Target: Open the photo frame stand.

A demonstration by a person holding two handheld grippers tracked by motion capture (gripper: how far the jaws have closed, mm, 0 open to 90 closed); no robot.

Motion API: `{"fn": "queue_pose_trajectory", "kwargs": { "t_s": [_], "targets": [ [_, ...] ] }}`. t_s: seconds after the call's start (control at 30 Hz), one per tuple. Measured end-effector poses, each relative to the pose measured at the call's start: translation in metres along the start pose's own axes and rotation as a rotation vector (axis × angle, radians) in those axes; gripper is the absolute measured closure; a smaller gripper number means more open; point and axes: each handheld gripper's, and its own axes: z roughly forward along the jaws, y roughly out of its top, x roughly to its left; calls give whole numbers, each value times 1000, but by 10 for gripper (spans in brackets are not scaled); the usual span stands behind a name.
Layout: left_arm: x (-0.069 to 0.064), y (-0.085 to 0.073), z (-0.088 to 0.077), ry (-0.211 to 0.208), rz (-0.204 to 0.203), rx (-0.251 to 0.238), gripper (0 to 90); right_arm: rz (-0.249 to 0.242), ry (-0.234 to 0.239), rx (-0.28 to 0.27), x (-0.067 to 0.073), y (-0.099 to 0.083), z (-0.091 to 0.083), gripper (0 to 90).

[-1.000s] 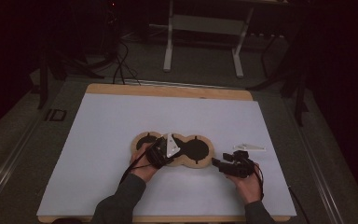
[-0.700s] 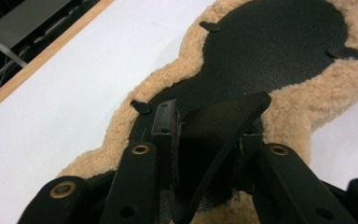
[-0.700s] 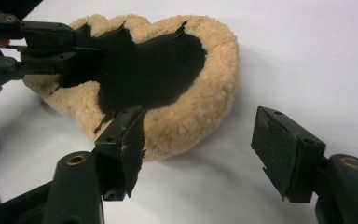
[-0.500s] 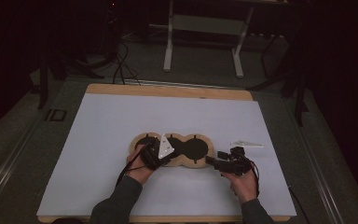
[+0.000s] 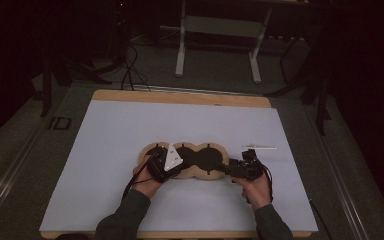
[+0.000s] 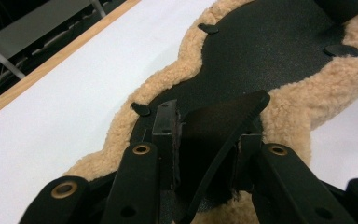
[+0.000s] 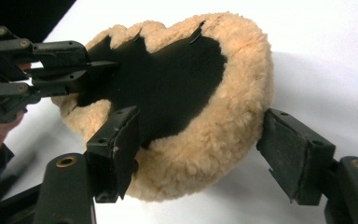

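A three-lobed tan fleece pad (image 5: 187,172) with a black leather centre (image 6: 270,51) lies on the white table (image 5: 130,130). My left gripper (image 5: 159,167) is at its left end, shut on a raised black leather flap (image 6: 214,126) that curves between the jaws. My right gripper (image 5: 225,169) is at the right end. Its jaws have just been opening and stand wide around the right lobe (image 7: 223,116). The right pad (image 7: 298,158) stands clear of the fleece.
A thin white strip (image 5: 258,147) lies on the table just beyond my right hand. The table's wooden edge (image 5: 180,97) runs along the far side. Metal stand legs and cables stand on the dark floor behind.
My right hand has moved left and a little away from the person, up to the pad's right end. The left hand and the pad have stayed put.
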Motion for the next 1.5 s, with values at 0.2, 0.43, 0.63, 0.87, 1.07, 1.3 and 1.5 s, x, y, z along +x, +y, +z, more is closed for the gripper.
{"fn": "queue_pose_trajectory", "kwargs": {
  "t_s": [0.2, 0.43, 0.63, 0.87, 1.07, 1.3, 1.5],
  "targets": [
    [4, -1, -2, -2, -20, -21, 711, 37, 37, 0, -2, 7, 0, 319],
    [6, -1, -4, -2, -36, -37, 711, 96, 85, -9, -4, 10, 2, 345],
    [11, -4, -8, -29, -87, -68, 695, 107, 104, -16, -1, 14, 0, 394],
    [11, -6, -9, -49, -126, -73, 646, 128, 121, -20, -2, 16, -2, 447],
    [11, -6, -11, -63, -126, -54, 583, 140, 128, -34, -3, 16, -2, 492],
    [10, -9, -13, -64, -121, -35, 502, 120, 123, -31, 0, 17, -5, 523],
    [10, -11, -18, -89, -139, -21, 430, 111, 117, -30, 0, 17, -5, 542]
  ]
}}
